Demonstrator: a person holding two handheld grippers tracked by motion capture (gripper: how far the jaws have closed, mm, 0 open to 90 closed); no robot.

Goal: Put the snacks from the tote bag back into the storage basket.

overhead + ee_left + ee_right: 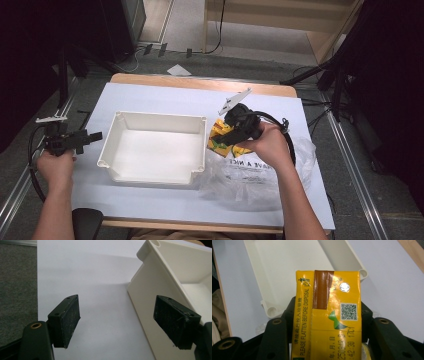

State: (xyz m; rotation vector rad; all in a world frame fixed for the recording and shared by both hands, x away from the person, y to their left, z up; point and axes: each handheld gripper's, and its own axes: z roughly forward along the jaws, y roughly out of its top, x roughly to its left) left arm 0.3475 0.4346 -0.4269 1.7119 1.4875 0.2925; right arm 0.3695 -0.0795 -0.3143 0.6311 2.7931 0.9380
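Observation:
A yellow drink carton (218, 135) with a brown strip and a QR code is clamped between the jaws of my right gripper (226, 138), which is shut on it. In the right gripper view the carton (329, 315) hangs in front of the white bin (287, 265). From above, it sits just off the right wall of the white bin (160, 116), over the plastic bag. My left gripper (95, 135) is at the table's left side, level, pointing at the bin's left wall. In its own view, the left gripper (115, 312) stands open with nothing between the pads, beside the bin (155, 290).
A crumpled clear plastic bag (250, 175) with printed lettering lies on the white table cover (150, 195), right of the bin and under my right hand. Dark stands and cables flank the table on the floor.

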